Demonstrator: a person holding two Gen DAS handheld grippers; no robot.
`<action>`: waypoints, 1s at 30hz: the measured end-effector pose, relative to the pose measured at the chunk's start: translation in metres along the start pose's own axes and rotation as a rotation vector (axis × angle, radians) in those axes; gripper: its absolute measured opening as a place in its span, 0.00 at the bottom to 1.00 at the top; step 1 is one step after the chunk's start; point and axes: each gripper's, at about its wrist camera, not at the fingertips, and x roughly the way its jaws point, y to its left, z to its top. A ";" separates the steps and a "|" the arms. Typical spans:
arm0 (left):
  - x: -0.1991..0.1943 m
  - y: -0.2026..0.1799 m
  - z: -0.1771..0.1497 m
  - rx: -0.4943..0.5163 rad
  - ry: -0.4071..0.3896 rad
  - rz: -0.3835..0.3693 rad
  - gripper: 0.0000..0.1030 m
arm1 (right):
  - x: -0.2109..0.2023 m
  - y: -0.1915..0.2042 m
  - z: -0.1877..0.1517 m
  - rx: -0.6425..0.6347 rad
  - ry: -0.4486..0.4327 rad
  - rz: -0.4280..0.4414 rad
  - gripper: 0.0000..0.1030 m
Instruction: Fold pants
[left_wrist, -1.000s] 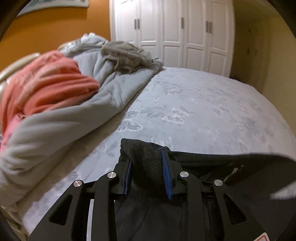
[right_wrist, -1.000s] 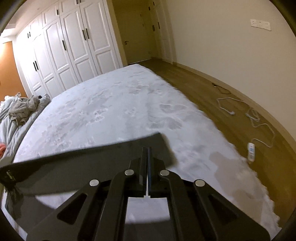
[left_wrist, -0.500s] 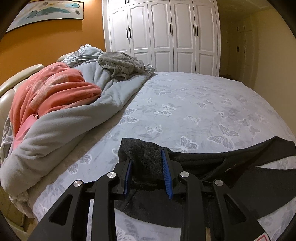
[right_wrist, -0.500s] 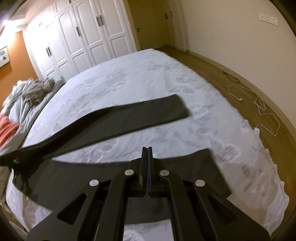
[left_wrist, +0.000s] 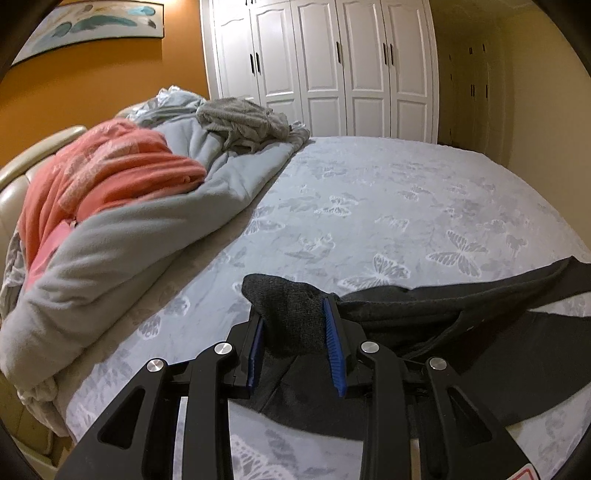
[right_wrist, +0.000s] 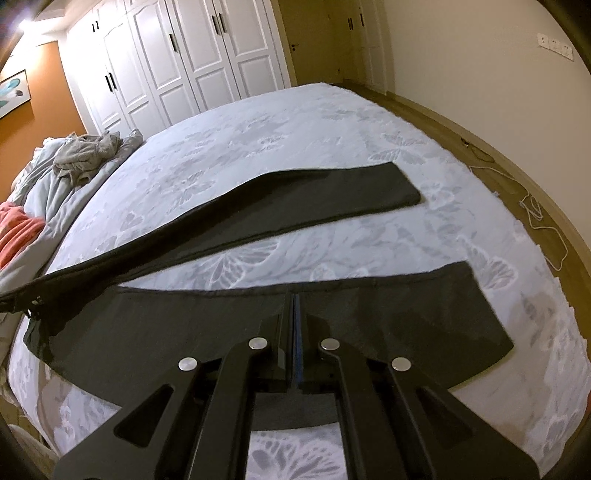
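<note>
Pants (right_wrist: 229, 321) lie spread on the bed (right_wrist: 303, 122), legs splayed toward 2 o'clock. Left claw (left_wrist: 293, 328) grips the bunched waistband; right claw (right_wrist: 293, 325) is clenched on the near leg. Risk: thick waistband slipping out, or uneven pull skewing the fold.

Butterfly-print bed (right_wrist: 332, 122) under spread dark pants (right_wrist: 295, 199), grey quilt (left_wrist: 155, 221), coral blanket (left_wrist: 110, 173).
</note>
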 end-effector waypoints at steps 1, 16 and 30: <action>0.002 0.006 -0.008 -0.007 0.012 0.001 0.28 | 0.000 0.002 -0.002 -0.012 0.001 -0.009 0.00; -0.001 0.045 -0.028 -0.172 0.005 0.136 0.45 | 0.008 0.003 0.040 0.017 -0.034 -0.070 0.53; -0.011 -0.165 -0.002 0.081 -0.098 -0.041 0.56 | -0.016 0.043 0.083 -0.089 -0.275 -0.306 0.52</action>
